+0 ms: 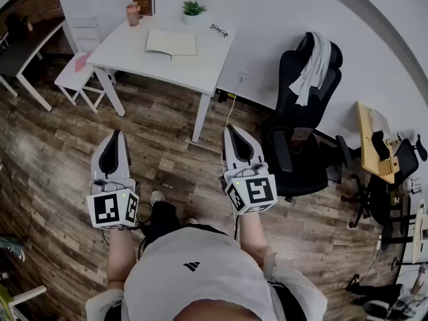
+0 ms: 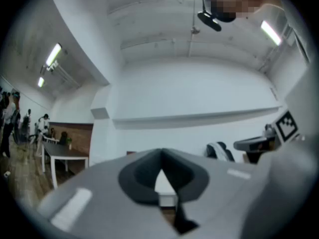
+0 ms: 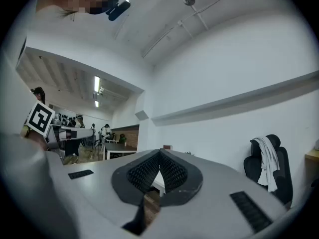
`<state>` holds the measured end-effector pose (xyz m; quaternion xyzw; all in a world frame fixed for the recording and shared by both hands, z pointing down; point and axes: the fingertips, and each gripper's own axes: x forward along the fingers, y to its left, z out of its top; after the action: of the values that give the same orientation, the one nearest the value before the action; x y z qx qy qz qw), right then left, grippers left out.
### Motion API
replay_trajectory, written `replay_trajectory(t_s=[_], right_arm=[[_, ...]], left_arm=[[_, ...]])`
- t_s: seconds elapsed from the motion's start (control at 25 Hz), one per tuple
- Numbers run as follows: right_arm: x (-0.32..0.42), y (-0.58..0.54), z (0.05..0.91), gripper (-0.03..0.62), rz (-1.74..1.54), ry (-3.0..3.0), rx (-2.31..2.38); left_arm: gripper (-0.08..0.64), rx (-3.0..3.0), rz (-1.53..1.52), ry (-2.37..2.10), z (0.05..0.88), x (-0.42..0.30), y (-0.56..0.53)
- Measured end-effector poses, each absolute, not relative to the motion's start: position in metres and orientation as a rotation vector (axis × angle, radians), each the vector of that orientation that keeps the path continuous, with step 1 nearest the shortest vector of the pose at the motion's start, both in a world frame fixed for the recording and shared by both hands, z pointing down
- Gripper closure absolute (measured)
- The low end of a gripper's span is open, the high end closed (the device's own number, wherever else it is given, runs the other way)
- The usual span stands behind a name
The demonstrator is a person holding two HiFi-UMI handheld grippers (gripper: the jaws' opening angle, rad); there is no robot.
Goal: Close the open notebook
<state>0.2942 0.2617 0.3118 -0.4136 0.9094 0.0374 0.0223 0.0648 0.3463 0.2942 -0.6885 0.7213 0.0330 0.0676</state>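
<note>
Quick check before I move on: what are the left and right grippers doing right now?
Left gripper: jaws closed, tips together, holding nothing.
Right gripper: jaws closed, tips together, holding nothing.

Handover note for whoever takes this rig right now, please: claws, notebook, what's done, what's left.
Left claw: shut, empty, held in front of the body.
Right claw: shut, empty, held alongside it.
Notebook: lying open on the white table, across the wood floor from the person, far from both claws.
Done: nothing yet.
Left: walk to the table and close the notebook.
</note>
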Motion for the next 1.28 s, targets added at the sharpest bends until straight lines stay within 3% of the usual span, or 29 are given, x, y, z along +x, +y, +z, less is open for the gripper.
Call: replay_trajectory(t_s=[1.28], right_arm=[[0.209,0.162,0.299,0.594,0.103,2.676,-1.418]], left_arm=[[0.551,-2.174,0.131,2.084,0.291,-0.041,0.233]])
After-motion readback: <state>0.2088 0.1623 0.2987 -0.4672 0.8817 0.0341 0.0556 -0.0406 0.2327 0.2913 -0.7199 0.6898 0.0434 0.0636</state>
